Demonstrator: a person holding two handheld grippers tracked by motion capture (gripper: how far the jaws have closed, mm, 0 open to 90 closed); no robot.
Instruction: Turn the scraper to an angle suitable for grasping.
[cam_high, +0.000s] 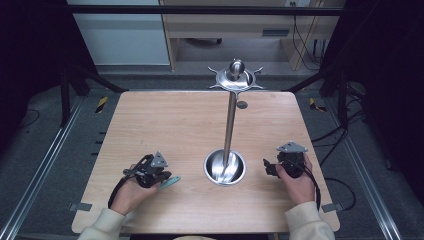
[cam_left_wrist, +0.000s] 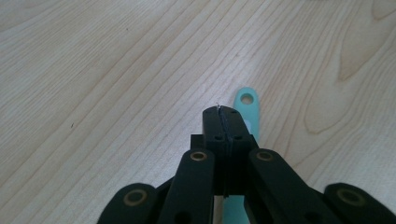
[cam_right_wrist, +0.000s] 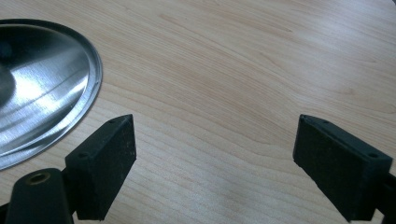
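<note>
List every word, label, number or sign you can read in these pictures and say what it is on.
None can be read. The metal stand, the teal handle beside the left gripper, the right gripper and the wooden table carry no print. A pale label on the furniture behind is too small to read.

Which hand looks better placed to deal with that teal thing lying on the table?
Left. The left gripper, jaws shut, sits right over the teal handle, while the right gripper rests open beyond the steel stand's base.
</note>
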